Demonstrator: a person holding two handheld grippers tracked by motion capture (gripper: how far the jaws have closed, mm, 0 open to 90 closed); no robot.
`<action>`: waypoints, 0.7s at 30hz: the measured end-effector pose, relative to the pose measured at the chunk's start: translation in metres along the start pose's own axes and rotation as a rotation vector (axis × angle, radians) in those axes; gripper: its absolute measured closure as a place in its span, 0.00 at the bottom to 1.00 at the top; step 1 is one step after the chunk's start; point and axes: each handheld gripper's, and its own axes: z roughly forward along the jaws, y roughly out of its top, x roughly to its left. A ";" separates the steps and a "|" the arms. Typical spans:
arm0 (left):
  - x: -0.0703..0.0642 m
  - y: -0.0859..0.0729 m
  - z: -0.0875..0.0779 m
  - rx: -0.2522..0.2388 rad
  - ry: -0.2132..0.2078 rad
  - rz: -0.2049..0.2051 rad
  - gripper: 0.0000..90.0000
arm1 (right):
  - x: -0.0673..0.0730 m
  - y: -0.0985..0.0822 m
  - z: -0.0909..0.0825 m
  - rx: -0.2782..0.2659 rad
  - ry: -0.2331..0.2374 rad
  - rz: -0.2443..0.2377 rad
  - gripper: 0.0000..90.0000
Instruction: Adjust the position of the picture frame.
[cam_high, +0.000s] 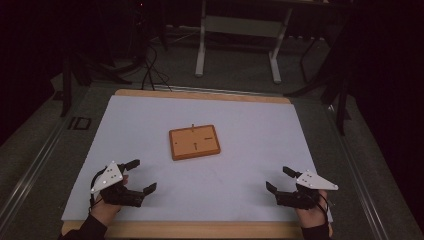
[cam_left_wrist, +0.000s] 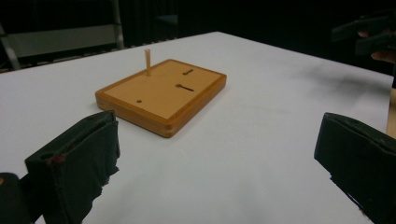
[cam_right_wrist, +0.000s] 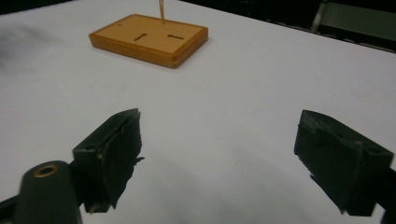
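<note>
The wooden board (cam_high: 194, 142) lies flat near the middle of the counter (cam_high: 250, 130), on its white sheet, well apart from both of my grippers. One thin peg (cam_left_wrist: 147, 62) stands upright near one edge of the board. I count two dark pins lying flat on the board's top (cam_left_wrist: 186, 87) and one small empty hole (cam_left_wrist: 139, 101) near a corner; whether the pins sit in slots or just rest on the surface I cannot tell.

My left gripper (cam_high: 136, 176) rests at the near left of the counter, jaws wide apart with nothing between them; in the left gripper view the two black jaws frame the board from a distance. My right gripper (cam_high: 280, 179) sits at the near right, jaws also spread and empty, pointed toward the board.

I judge this as the very start of the work: both hands parked at the near edge, nothing yet reached for. The next move, as I read it, calls for bringing one gripper forward over the board and lining its jaws either side of a pin or the peg, a fine pinch on a very thin thing, perhaps with the other gripper steadying the board so it does not slide.

Count: one board, one standing peg, two lying pins, two grippers.
</note>
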 end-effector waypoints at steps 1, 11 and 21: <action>0.000 0.000 0.001 -0.004 0.003 0.001 0.01 | 0.002 -0.001 0.003 0.024 -0.006 -0.009 0.20; -0.005 0.000 0.006 0.013 -0.023 0.016 0.01 | 0.011 0.008 0.004 -0.002 0.046 -0.073 0.19; -0.008 0.000 0.009 0.012 -0.046 0.012 0.01 | 0.026 0.034 0.009 -0.008 0.106 -0.116 0.13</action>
